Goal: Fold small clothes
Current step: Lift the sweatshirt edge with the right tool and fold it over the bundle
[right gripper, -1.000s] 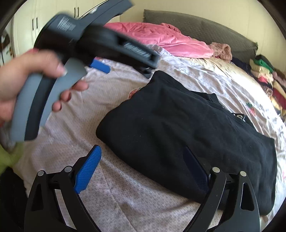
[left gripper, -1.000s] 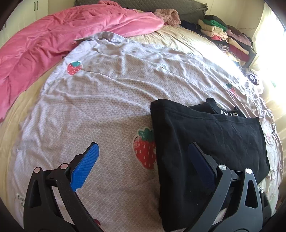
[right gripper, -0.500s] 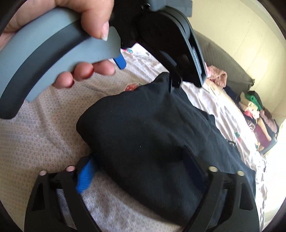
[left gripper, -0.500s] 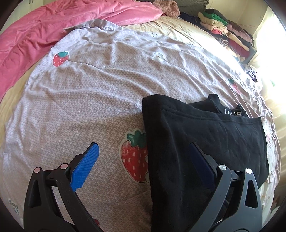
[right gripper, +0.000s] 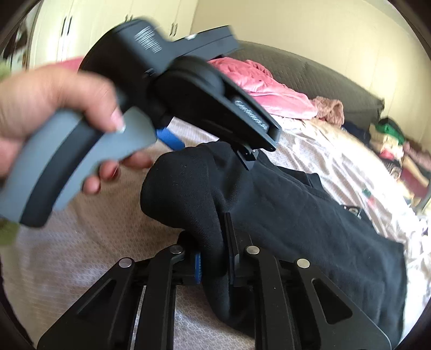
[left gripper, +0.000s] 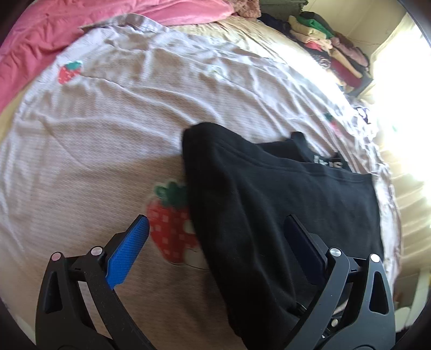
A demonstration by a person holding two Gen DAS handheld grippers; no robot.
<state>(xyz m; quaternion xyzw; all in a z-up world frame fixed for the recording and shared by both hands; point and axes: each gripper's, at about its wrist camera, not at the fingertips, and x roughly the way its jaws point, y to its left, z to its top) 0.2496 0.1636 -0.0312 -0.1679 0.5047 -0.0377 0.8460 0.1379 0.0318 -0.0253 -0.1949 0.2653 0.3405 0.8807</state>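
Observation:
A black garment (left gripper: 282, 202) lies folded on the strawberry-print sheet (left gripper: 121, 113). My left gripper (left gripper: 215, 223) hangs open over the garment's left edge, one blue pad above the sheet and the other above the black cloth. In the right wrist view the garment (right gripper: 309, 220) has its near corner bunched up between the jaws of my right gripper (right gripper: 215, 255). Those jaws are closing and their pads press on the fabric. A hand (right gripper: 45, 102) holds the left gripper above the garment's far corner.
A pink blanket (left gripper: 80, 21) is heaped at the head of the bed. Stacked folded clothes (left gripper: 323, 37) sit at the far right by a bright window. A dark padded headboard (right gripper: 309, 72) and cream wardrobe doors (right gripper: 67, 27) stand behind.
My right jaws went from wide open to closed on the garment's near corner, which now bunches up. The left gripper dipped closer over the garment's left edge and stayed open.

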